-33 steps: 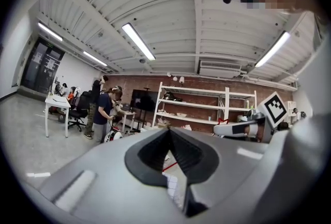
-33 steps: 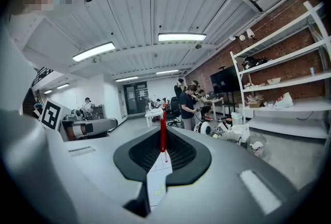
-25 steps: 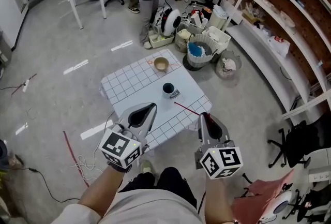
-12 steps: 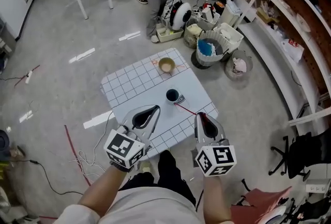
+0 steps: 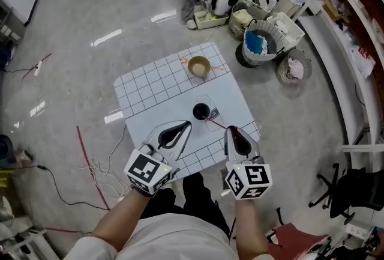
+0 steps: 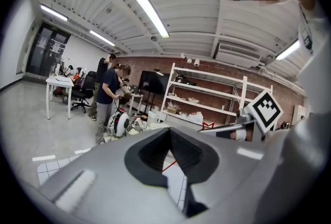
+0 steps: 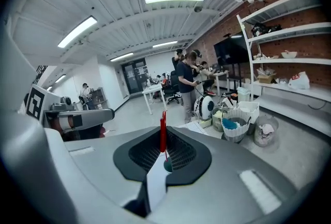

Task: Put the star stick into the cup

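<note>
One thin red star stick (image 5: 217,125) is clamped between the closed jaws of the right gripper (image 5: 231,129). Its far end lies just beside one round dark cup (image 5: 200,111). The left gripper (image 5: 188,123) has its jaws together and holds nothing. One round tan bowl (image 5: 198,65) stands on the white gridded table (image 5: 147,92).

Robotics lab or workshop, brick wall (image 7: 222,36), white shelves (image 5: 336,66), polished grey floor (image 5: 72,72), loose cables (image 5: 87,157), bins (image 5: 259,48) of parts, office desk (image 6: 58,81).

Your white gridded surface (image 5: 150,87) carries a dark cup (image 5: 200,111) near its middle, and just beyond that cup sits a tan bowl (image 5: 198,65).
</note>
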Motion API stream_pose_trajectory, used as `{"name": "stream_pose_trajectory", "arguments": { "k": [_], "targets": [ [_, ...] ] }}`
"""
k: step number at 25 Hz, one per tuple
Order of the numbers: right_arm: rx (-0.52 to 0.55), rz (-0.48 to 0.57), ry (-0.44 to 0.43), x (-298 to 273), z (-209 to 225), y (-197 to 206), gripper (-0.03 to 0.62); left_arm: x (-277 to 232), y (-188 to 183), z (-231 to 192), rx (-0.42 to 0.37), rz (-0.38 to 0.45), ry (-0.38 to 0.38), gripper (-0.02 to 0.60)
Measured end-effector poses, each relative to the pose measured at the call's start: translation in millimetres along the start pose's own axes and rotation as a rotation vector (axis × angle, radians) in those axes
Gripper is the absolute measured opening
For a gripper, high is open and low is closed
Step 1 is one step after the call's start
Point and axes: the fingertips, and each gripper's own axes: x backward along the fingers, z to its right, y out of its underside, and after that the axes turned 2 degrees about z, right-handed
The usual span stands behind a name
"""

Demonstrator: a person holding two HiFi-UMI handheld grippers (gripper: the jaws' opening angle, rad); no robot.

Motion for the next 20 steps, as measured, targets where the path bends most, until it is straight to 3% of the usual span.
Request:
{"name": "stream_pose_trajectory", "arguments": {
  "k": [20],
  "targets": [
    [-0.069, -0.193, -0.072, -103.8, 46.2, 91.0, 0.031, -65.5, 84.8, -43.9, 0.098, -0.119, -0.104, 0.006]
  ]
}}
